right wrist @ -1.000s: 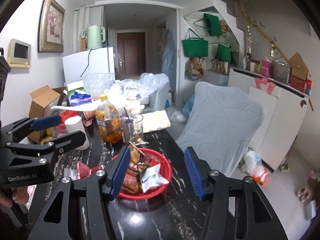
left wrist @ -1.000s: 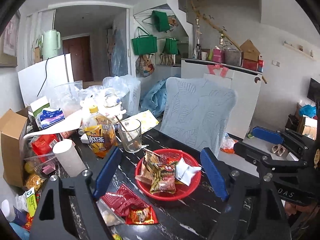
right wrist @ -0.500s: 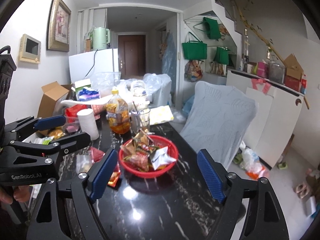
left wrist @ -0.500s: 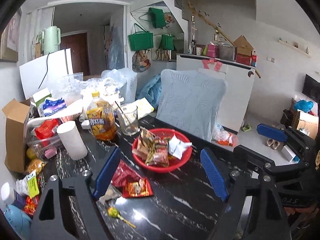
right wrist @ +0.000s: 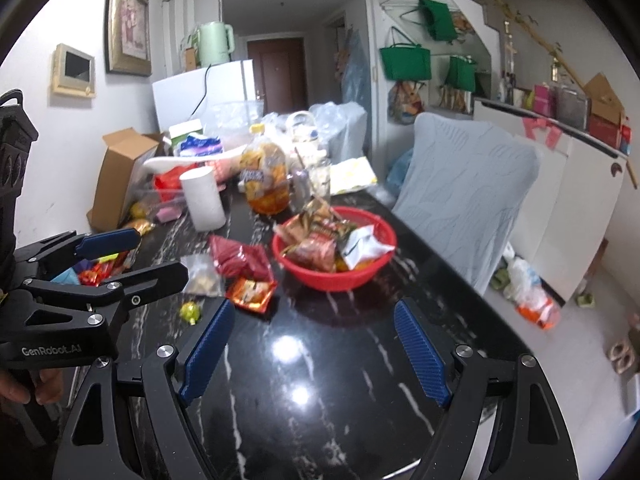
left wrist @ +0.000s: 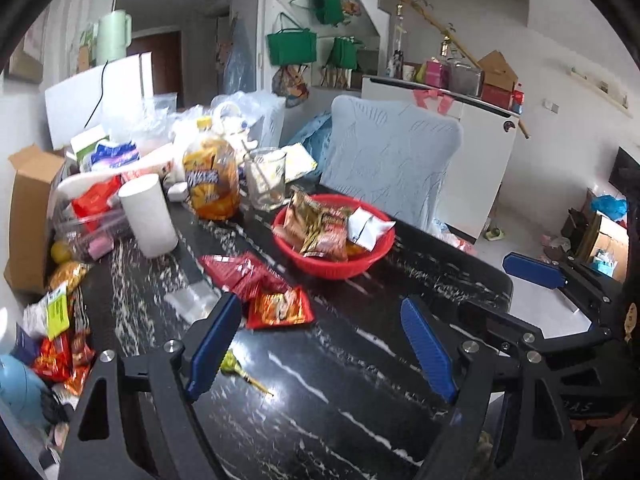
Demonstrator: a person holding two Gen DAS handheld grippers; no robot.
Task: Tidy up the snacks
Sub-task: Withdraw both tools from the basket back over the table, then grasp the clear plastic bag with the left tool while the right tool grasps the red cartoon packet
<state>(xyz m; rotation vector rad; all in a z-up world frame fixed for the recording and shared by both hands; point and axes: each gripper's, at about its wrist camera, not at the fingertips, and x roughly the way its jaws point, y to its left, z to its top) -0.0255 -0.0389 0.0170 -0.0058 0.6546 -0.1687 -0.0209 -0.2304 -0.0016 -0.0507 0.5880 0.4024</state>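
Above black marble table (right wrist: 320,380), left tool (left wrist: 320,344) and right tool (right wrist: 312,340) wide apart, empty.

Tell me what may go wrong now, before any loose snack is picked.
The lollipop lies partly under the open left tongs, so it could be pushed or missed. The red basket is already heaped; another packet may slide out. The glass behind it could be knocked.

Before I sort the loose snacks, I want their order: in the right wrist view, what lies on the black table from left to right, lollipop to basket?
Green lollipop → clear bag of snacks → orange-red packet → red basket.
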